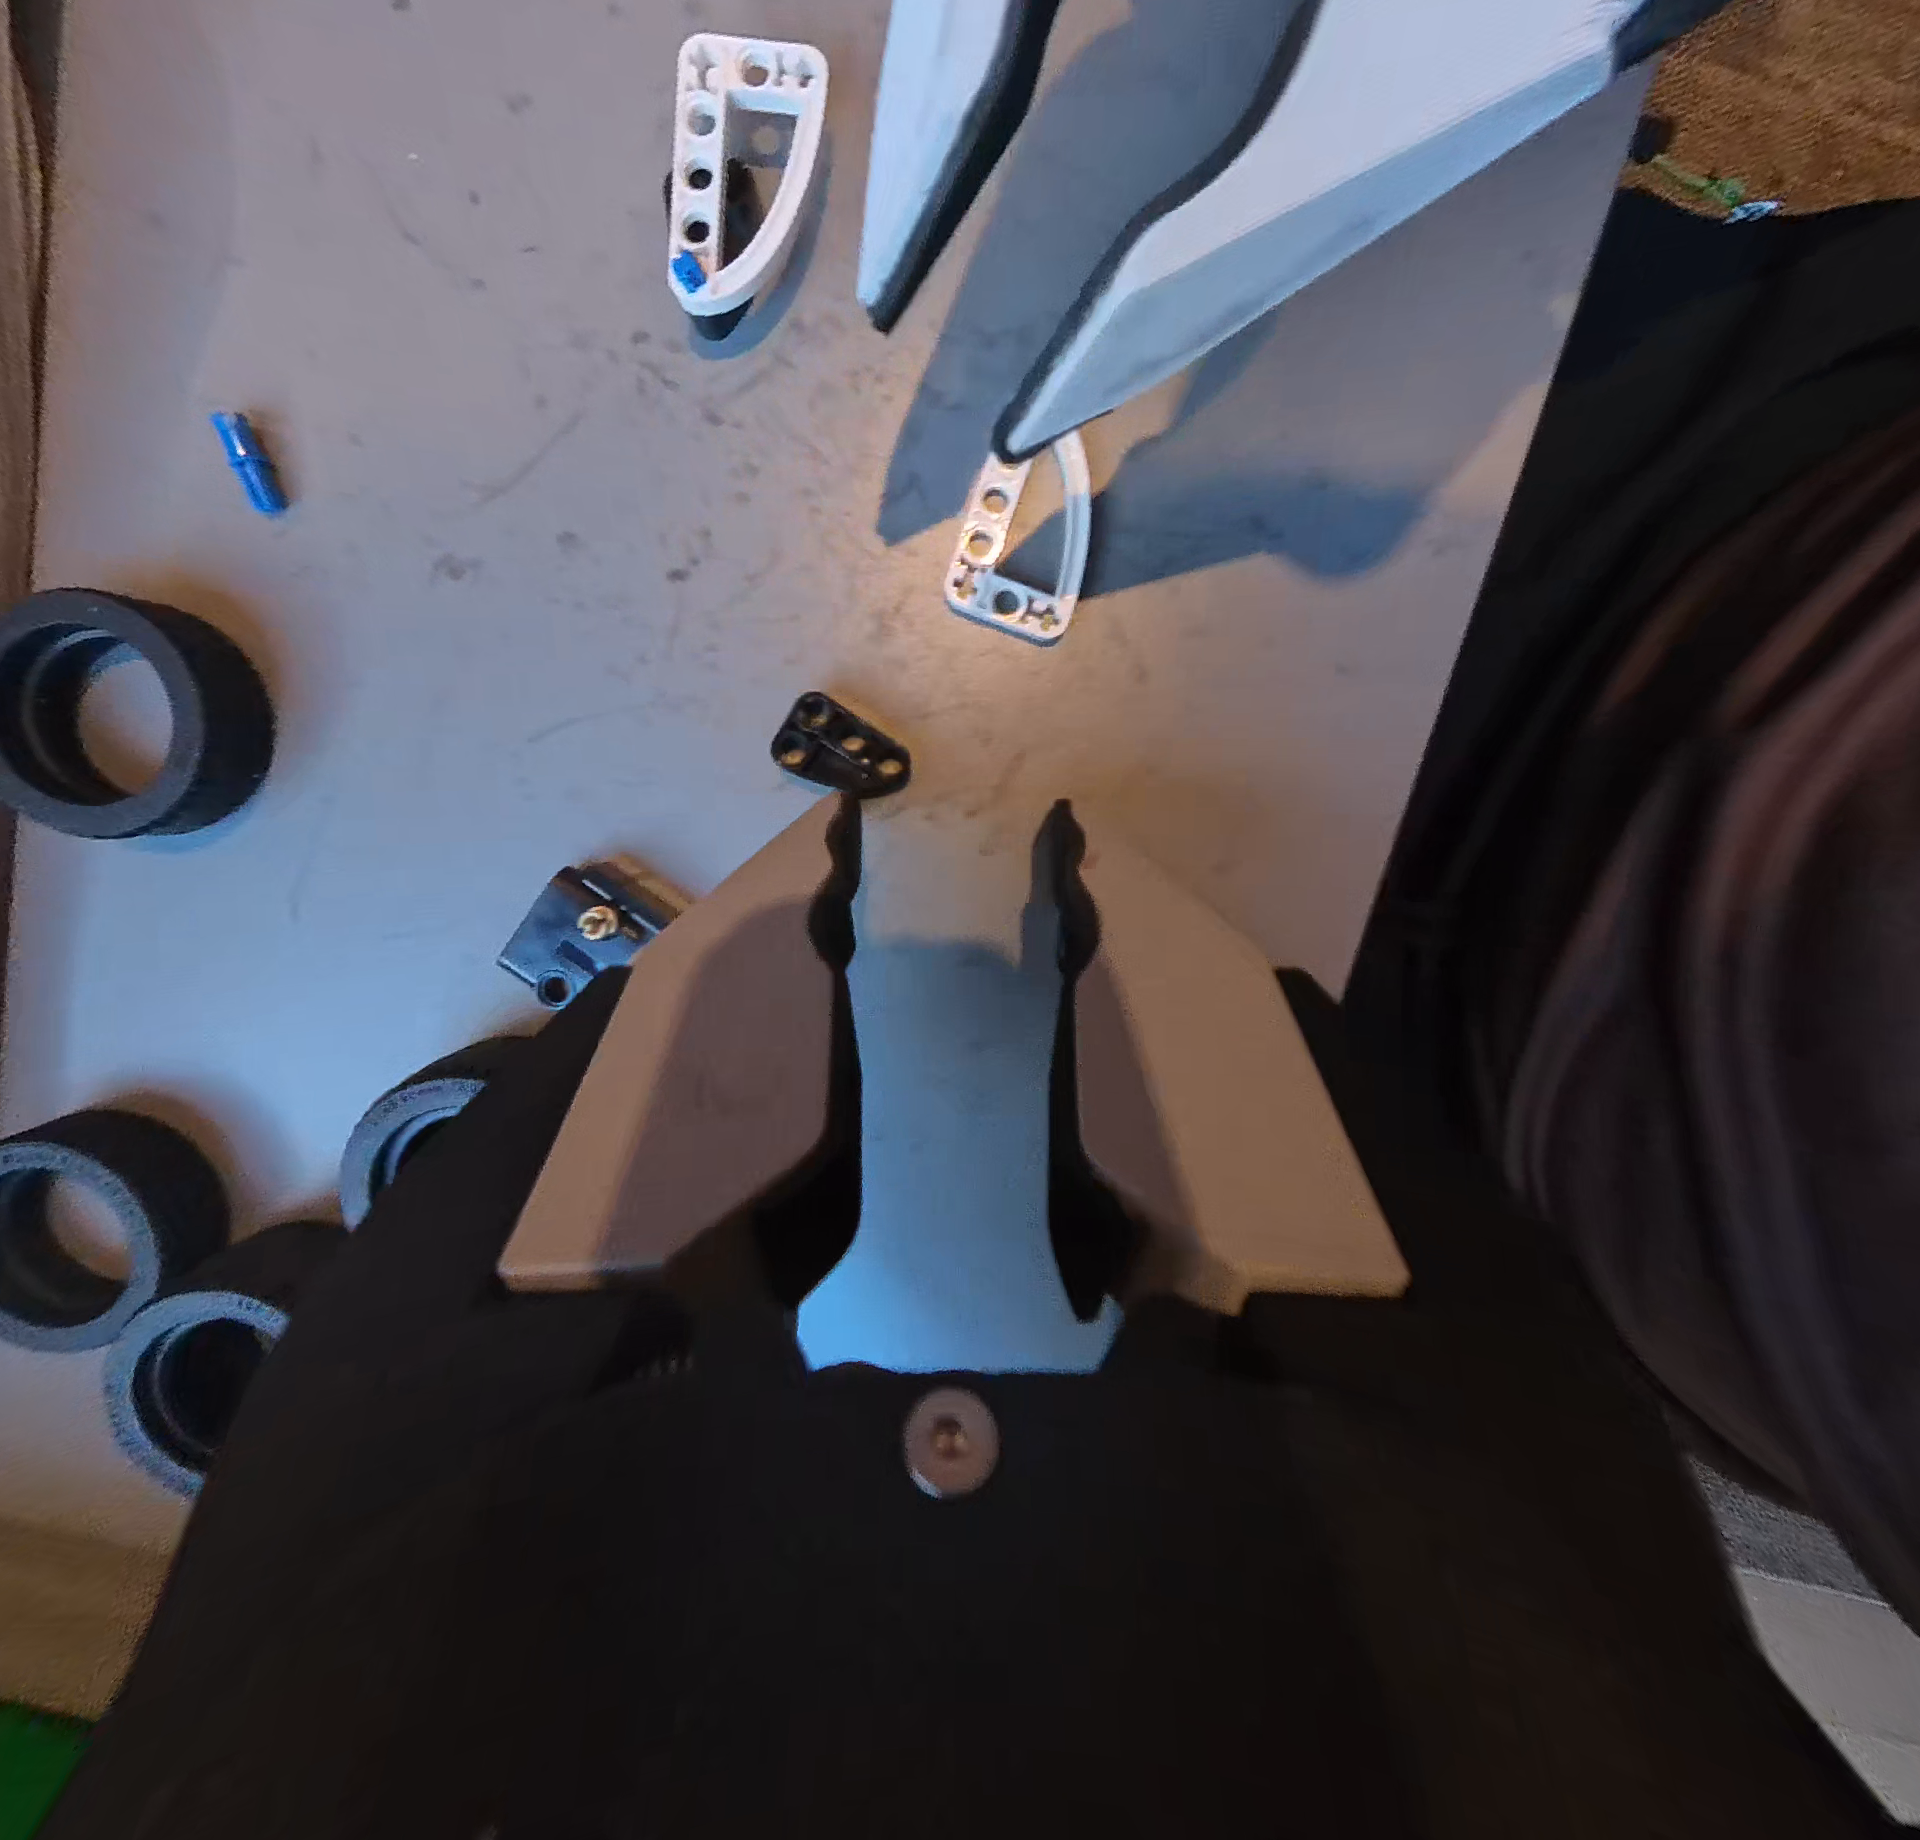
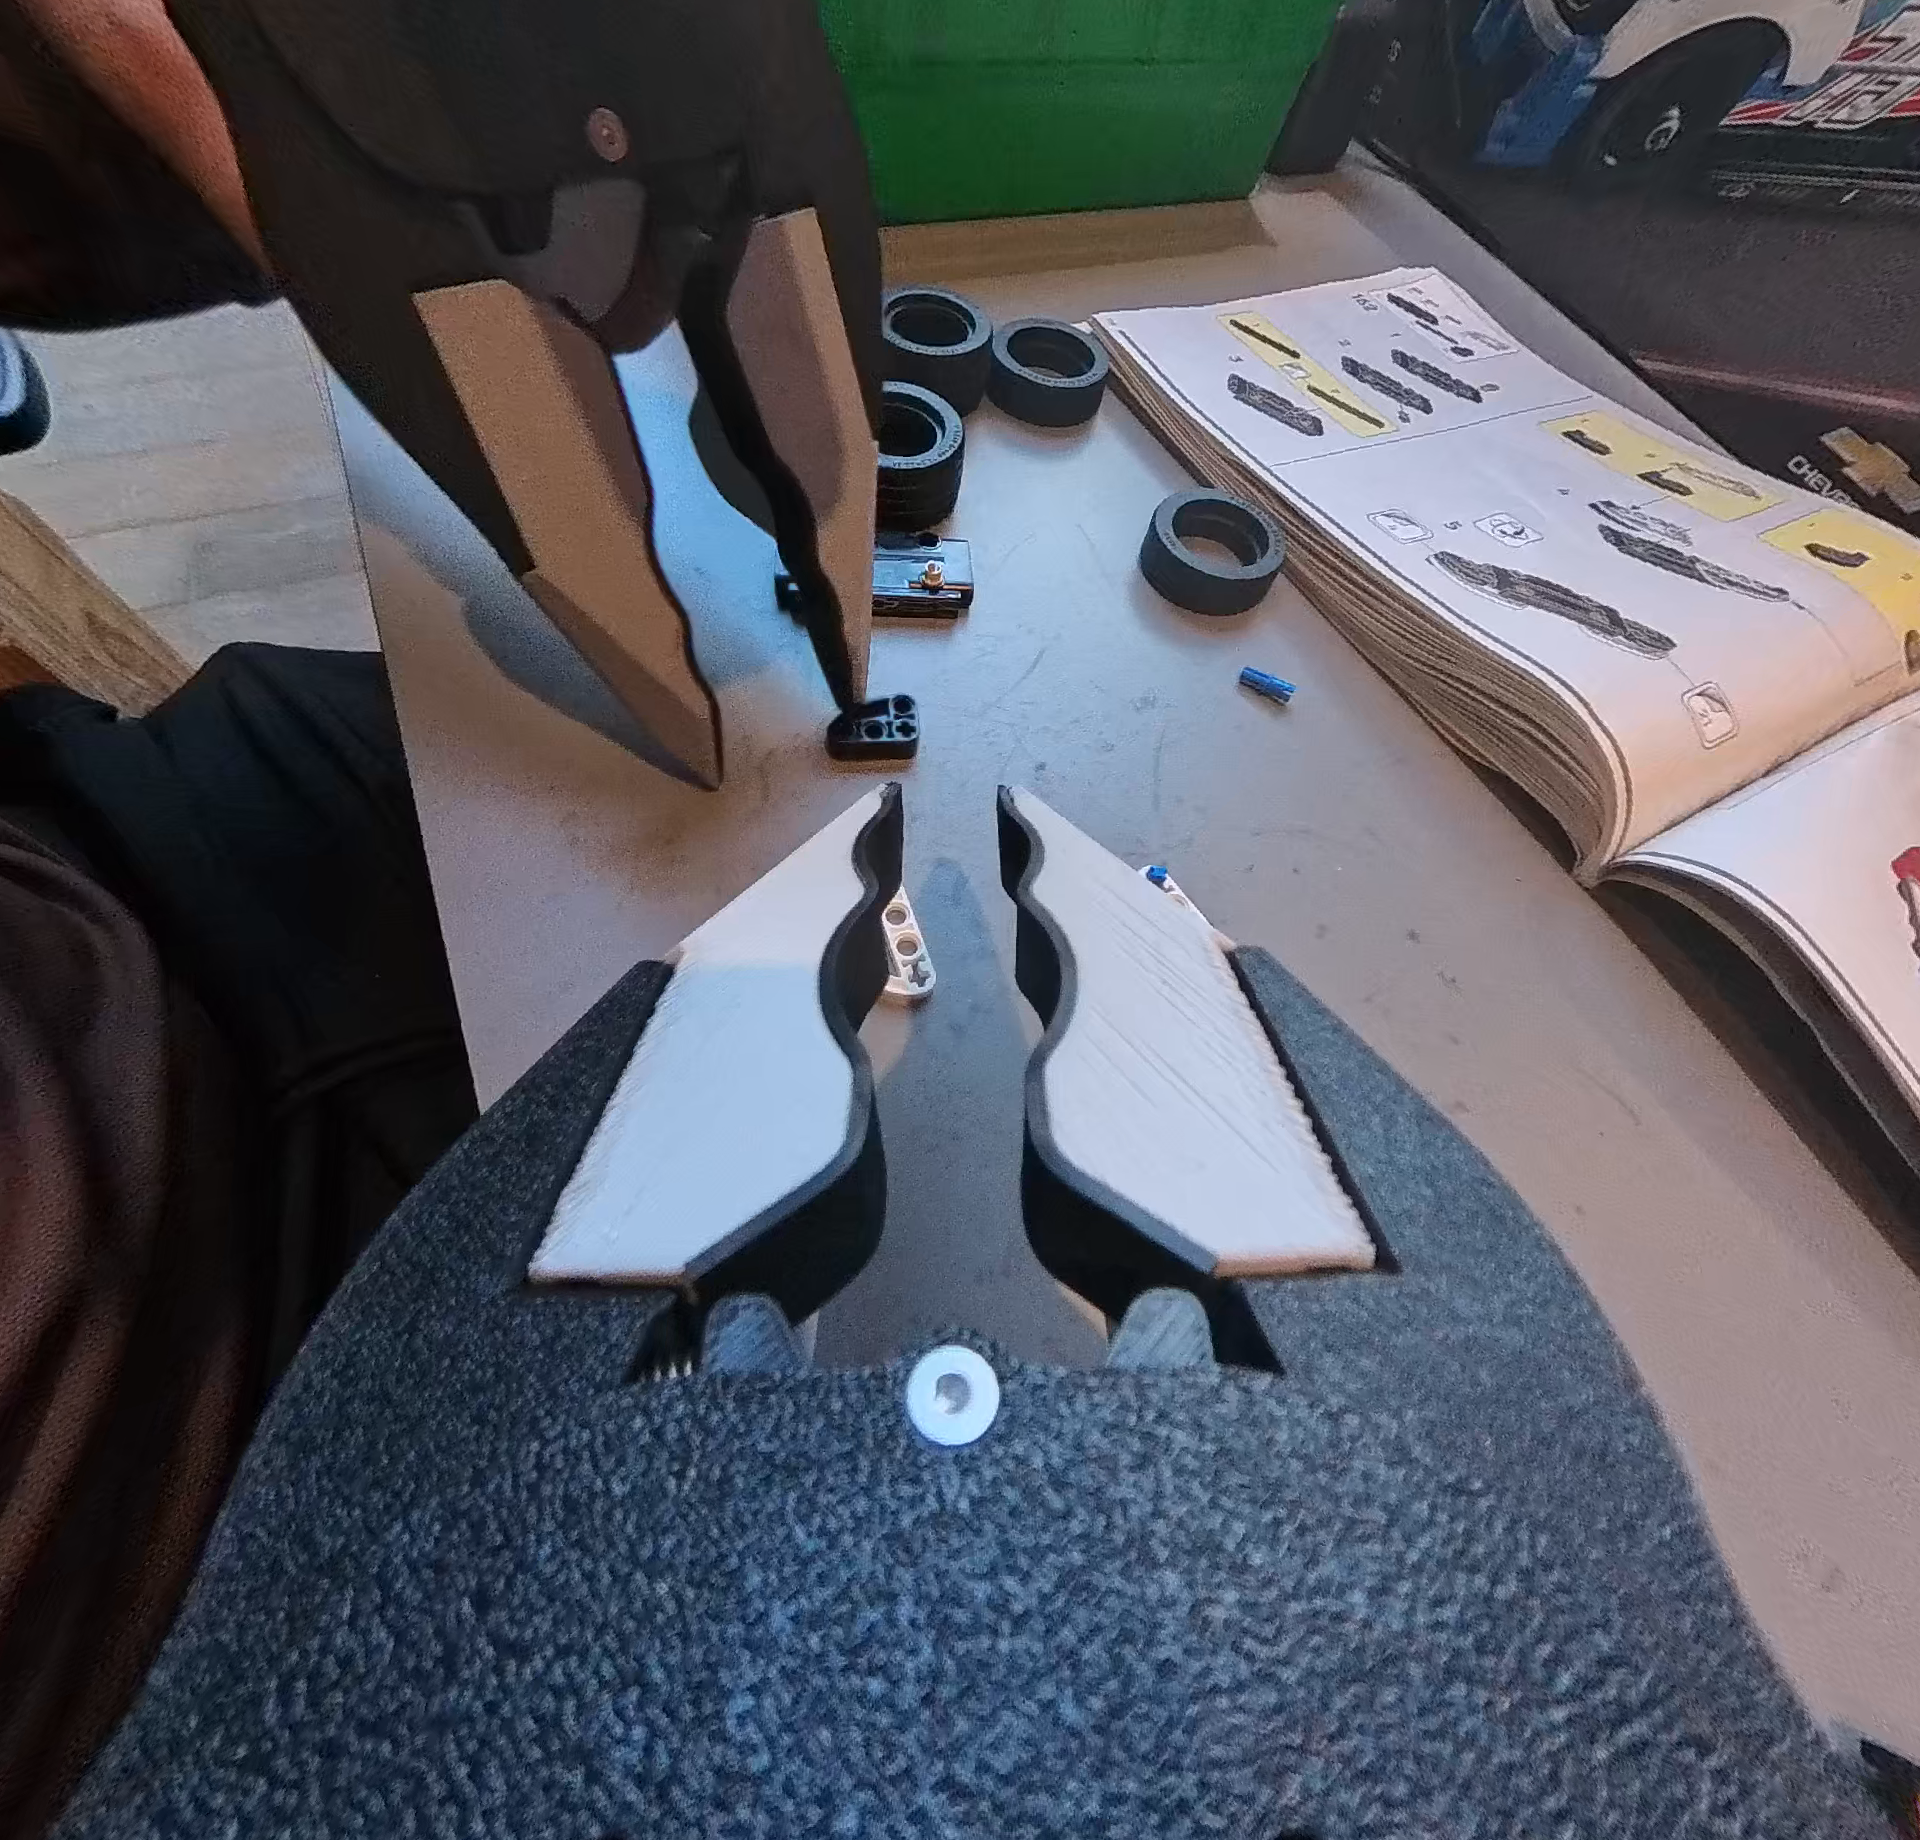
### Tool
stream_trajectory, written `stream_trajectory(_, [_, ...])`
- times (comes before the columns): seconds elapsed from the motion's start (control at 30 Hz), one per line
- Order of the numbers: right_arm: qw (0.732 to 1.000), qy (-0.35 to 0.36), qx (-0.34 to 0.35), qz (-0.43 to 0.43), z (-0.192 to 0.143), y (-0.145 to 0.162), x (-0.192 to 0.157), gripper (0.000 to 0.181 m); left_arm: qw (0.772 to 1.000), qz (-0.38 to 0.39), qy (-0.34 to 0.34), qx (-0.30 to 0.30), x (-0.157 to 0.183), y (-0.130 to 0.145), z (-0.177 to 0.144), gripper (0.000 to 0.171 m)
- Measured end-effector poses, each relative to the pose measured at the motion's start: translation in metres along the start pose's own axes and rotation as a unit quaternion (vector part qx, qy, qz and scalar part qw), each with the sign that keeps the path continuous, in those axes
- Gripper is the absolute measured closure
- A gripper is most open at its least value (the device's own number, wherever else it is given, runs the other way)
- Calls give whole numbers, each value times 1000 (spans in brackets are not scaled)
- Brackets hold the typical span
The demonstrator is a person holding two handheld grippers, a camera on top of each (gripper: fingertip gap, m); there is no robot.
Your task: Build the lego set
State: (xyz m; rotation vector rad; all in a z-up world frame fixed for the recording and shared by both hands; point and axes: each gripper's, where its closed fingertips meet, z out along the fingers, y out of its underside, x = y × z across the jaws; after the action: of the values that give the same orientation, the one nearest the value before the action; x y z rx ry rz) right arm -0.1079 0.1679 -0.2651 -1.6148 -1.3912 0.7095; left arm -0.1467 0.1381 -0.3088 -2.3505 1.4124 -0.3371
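The table (image 2: 1195,959) is pale and scuffed, and its near edge is hidden behind both gripper bodies and a dark sleeve (image 2: 208,959). On its far right lies an open instruction booklet (image 2: 1507,585), cut off by the frame, with a printed box (image 2: 1714,76) behind it and a green bin (image 2: 1060,65) beyond the table's end.

The left gripper (image 1: 951,803) has tan fingers held apart with nothing between them. In the right wrist view one of its tips touches a small black beam (image 2: 875,725) lying flat on the table; whether it presses down is unclear. The right gripper (image 2: 948,793) has white fingers, likewise spread and empty. Under it lies a white curved panel (image 1: 1023,549), its top end covered by a fingertip in the left view and mostly hidden by a finger in the right view.

Four black tyres (image 2: 1210,549) sit around the far left of the work area, two partly blocked by the left gripper. A second white curved panel (image 1: 743,169) carries a blue pin at one end. A black block with a brass stud (image 2: 925,580) lies half behind the left gripper's finger. A loose blue pin (image 1: 249,460) lies well apart from everything.
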Motion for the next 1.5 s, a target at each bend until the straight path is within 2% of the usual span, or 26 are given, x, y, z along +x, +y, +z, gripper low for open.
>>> stream_trajectory(0.4, [1000,1,-1,3,0,0,1,164,1000,0,14,12,12,-3,0,145])
stream_trajectory(0.67, [1000,0,-2,6,1,1,1,164,999,-10,-38,0,-19,1,-13,145])
stream_trajectory(1.1, [1000,2,-3,6,1,1,2,164,998,-3,-60,-5,-25,7,-10,142])
stream_trajectory(1.23, [1000,1,-2,5,1,1,2,163,996,27,-79,0,-28,14,-19,142])
stream_trajectory(1.4, [1000,0,-10,0,3,3,0,163,995,77,-51,34,-15,-5,-17,141])
stream_trajectory(1.5, [1000,1,-11,-2,3,3,1,163,994,90,-51,21,-19,-9,-10,140])
